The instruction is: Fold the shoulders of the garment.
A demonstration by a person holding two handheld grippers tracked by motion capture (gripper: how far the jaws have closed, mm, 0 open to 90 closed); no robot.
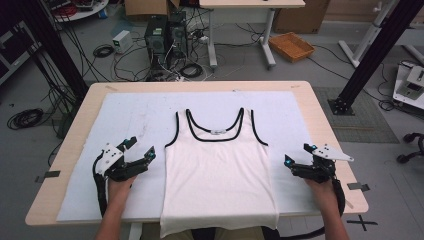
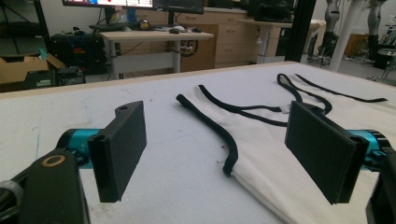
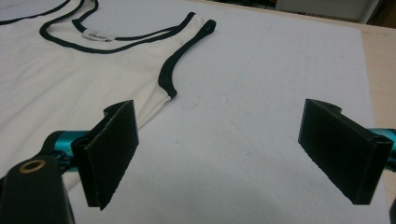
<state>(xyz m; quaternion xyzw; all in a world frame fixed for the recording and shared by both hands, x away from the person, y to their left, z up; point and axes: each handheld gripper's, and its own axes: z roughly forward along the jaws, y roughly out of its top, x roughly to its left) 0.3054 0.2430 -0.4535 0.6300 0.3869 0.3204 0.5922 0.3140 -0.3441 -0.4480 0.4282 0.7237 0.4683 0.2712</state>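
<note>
One white tank top (image 1: pixel 219 175) is laid out between two hand-held grippers: one left gripper (image 1: pixel 140 151) to one side of it and one right gripper (image 1: pixel 299 154) to the other. One white mat (image 1: pixel 130 120) is spread under them on one table (image 1: pixel 80 120). Beyond the grippers, one orange basket (image 1: pixel 291 46) is seen on the floor.

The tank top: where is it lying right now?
In the high view, the white tank top lies flat mid-table on the white mat, between the left tool and right tool, hem overhanging the near edge.

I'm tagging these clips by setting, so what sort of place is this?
Most likely a robotics lab or workshop: computer towers with tangled cables on the floor, desks with monitors behind, and black metal rig posts beside the table.
</note>
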